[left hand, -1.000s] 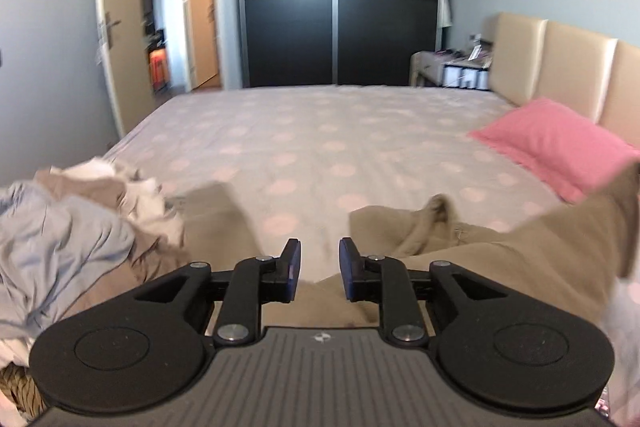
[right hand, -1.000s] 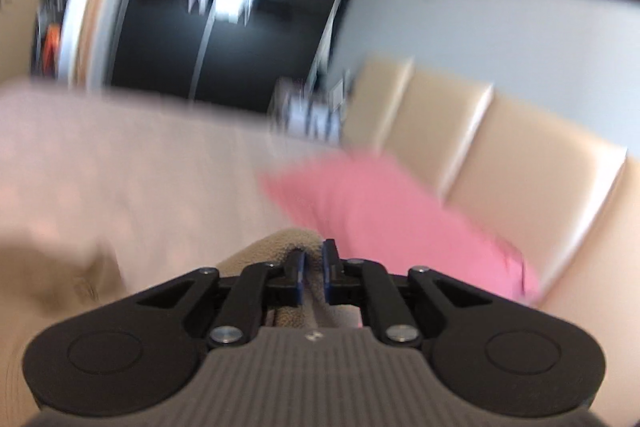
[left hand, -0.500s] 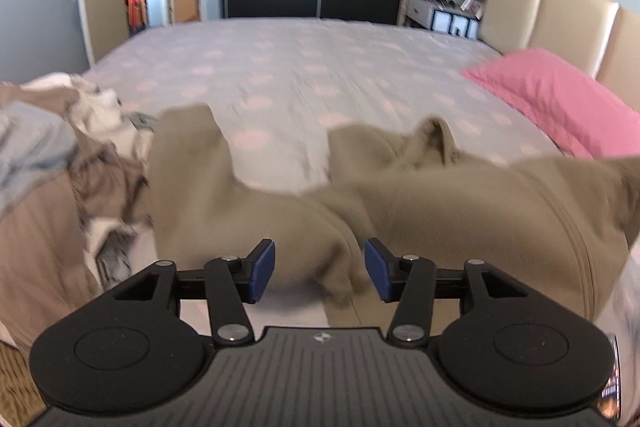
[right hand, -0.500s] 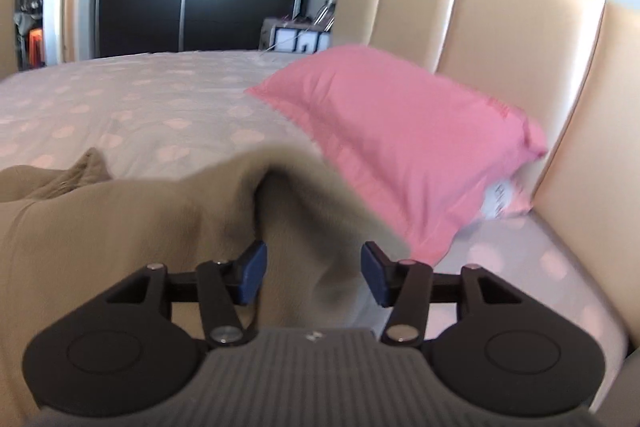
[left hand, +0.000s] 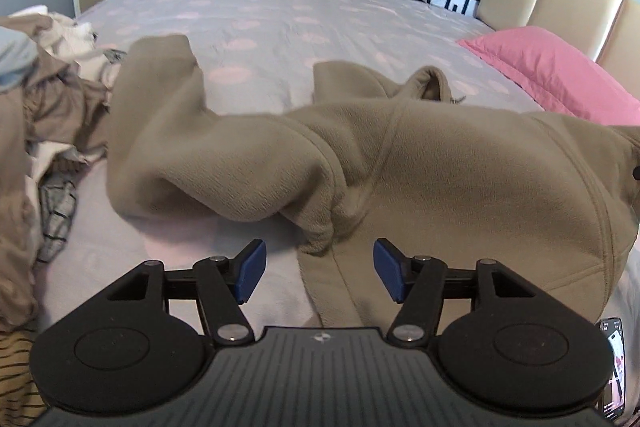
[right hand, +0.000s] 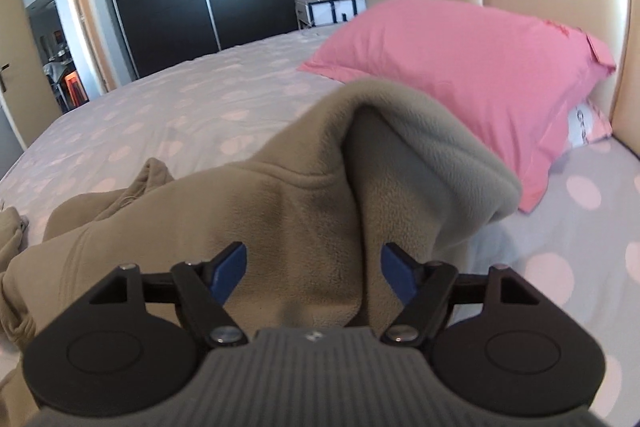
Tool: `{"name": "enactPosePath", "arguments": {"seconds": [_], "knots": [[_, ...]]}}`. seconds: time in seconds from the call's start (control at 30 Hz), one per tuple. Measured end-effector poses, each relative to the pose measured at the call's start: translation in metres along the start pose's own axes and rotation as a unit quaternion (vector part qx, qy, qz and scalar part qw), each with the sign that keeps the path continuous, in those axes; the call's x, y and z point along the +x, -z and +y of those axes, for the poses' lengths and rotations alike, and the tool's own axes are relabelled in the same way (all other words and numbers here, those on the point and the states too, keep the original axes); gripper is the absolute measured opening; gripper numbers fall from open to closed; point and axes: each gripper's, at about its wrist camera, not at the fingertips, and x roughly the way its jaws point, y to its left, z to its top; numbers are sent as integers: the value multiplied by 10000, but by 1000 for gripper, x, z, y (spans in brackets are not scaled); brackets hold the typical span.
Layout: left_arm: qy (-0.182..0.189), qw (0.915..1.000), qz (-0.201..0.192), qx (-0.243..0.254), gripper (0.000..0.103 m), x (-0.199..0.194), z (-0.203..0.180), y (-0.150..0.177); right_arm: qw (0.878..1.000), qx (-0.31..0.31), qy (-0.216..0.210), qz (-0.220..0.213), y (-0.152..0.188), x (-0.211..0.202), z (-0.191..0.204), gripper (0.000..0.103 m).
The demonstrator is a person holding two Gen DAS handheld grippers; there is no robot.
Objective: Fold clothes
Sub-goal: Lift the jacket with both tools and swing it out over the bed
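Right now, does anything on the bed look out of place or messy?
Yes. The tan fleece lies bunched, one sleeve flung left, its right edge draped against the pink pillow. A heap of unfolded clothes sits at the left edge, and a phone lies beside the fleece.

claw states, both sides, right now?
Left claw: open, holding nothing; the tan fleece hoodie lies just ahead.
Right claw: open, holding nothing, hoodie fabric under it.
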Motion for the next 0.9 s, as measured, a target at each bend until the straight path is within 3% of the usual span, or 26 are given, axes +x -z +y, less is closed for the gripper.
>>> {"name": "enactPosePath", "arguments": {"seconds": [0.13,0.23,0.37,0.47,0.53,0.6,0.7,0.9], "knots": [[-6,9997,219,-123,57,28,3,4,9999,-134,-33,78,5,11,6,75],[-125,9993,312,-168,56,49,8,6,9995,-265,-47,134,8,18,11,64],[-66,9992,376,-92,50,70,10,-2,9992,-383,18,134,9,27,12,59],[-102,9991,395,120,37,82,4,-9,9989,-436,35,145,8,32,10,48],[-101,9990,387,203,31,89,0,-13,9986,-501,80,148,8,33,10,31],[-107,9989,389,220,26,93,-2,-15,9984,-541,77,126,7,32,12,26],[-166,9989,232,378,17,89,-7,-15,9974,-709,133,23,6,27,17,18],[-385,9954,-571,669,14,43,-18,-29,9909,-1183,224,-600,-4,-3,34,13]]}}
